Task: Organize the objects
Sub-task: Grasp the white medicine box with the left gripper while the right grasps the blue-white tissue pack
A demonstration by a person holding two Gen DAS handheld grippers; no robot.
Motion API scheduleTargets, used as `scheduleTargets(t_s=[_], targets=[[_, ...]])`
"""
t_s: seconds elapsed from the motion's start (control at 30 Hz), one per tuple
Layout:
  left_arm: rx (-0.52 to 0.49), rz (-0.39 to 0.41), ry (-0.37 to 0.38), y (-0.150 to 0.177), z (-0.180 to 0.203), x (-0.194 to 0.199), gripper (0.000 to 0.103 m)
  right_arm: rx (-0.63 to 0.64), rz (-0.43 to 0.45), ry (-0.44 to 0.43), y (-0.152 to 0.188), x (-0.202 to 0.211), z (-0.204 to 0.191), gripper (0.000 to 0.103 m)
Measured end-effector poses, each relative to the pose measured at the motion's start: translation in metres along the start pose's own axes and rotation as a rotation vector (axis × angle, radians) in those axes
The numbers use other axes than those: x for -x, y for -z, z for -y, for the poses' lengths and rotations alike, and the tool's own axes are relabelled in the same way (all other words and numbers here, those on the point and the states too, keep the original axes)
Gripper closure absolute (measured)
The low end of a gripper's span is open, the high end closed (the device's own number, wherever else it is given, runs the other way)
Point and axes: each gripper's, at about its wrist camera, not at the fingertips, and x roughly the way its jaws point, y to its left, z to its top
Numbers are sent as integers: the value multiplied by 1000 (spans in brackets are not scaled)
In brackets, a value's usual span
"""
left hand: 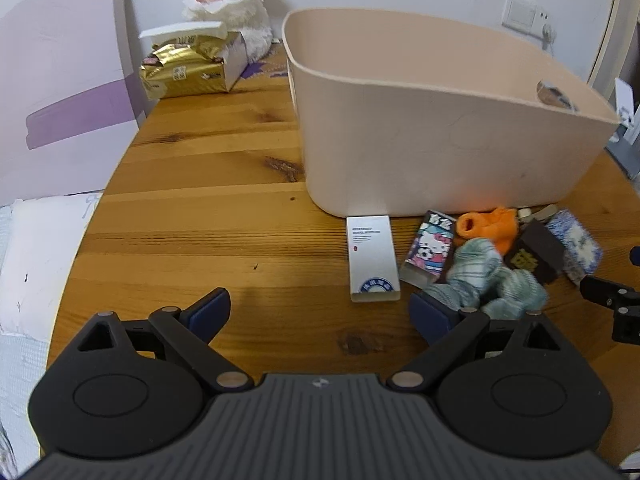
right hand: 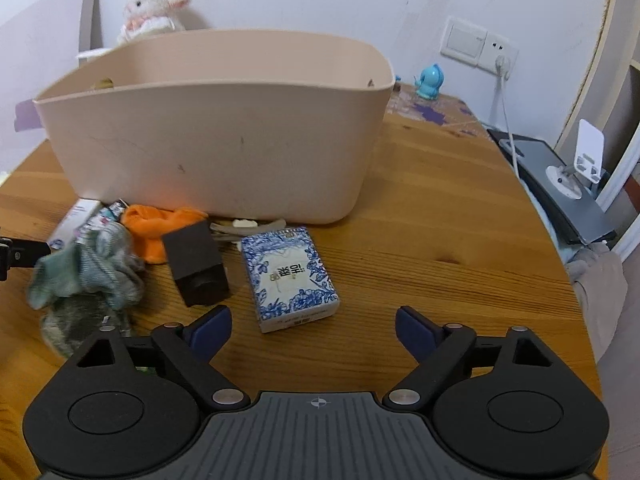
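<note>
Bench (left hand: 208,216): wood, rounded edge, carries everything. Bin (left hand: 420,128): big beige tub, upright, mid-bench toward the wall; inside not visible from either view.

Plush (left hand: 228,4): white, w/ pink bits, at the wall behind the bin's left end. Gold pack (left hand: 184,72) just in front of it, w/ a white box against its right side.

Clutter lies in a row along the bin's front wall. Grey-green cloth (left hand: 488,276): crumpled heap, nearest the left tool, partly over the cartoon box. Orange cloth (left hand: 488,226): bunched, close to the bin wall, behind the grey-green one. Blue pack (right hand: 290,276): blue-white floral, flat, right end of the row, just ahead of the right tool. White box (left hand: 372,260): flat, far end touching the bin base, left end of the row. Dark box (right hand: 196,266): brown, standing tilted betw. the cloths and the blue pack. Cartoon box (left hand: 430,248): lying betw. white box and cloths. Small pale bits under the bin edge behind the dark box, too small to tell.

Left tool (left hand: 320,312): spread wide, nothing in it, low over the bench; its right finger is near the grey-green cloth, contact unclear. Right tool (right hand: 314,330): spread wide, nothing in it, blue pack close before its gap, apart from both fingers.
</note>
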Motion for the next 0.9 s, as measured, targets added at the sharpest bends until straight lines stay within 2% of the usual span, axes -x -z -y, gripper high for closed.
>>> scheduleTargets(t_s=[0.13,0.27,0.33,0.4,0.5,0.53,0.6,0.67,0.9], targets=[[-20,-15,11,-3,1,-15,8,2,-16,-4,-3,-14,0,14],[-46,-17,41,-5,5,-26,17,16,-7,-13,-5,-21,-2,18],[-53,-7,53,-6,8,-29,19,23,7,-28,-7,-22,-3,27],[-68,8,70,-8,11,-30,29,25,16,-49,-9,-23,-5,44],[-90,27,92,-9,15,-29,44,43,21,-59,-10,-22,-10,55],[-98,32,99,-9,16,-28,47,56,26,-55,-9,-20,-12,56],[-110,42,110,-9,18,-28,61,64,28,-60,-6,-17,-13,58],[-118,46,120,-8,20,-26,68,55,21,-72,-3,-14,-12,59],[-97,44,101,3,16,-15,70,27,20,-76,8,11,-3,60]])
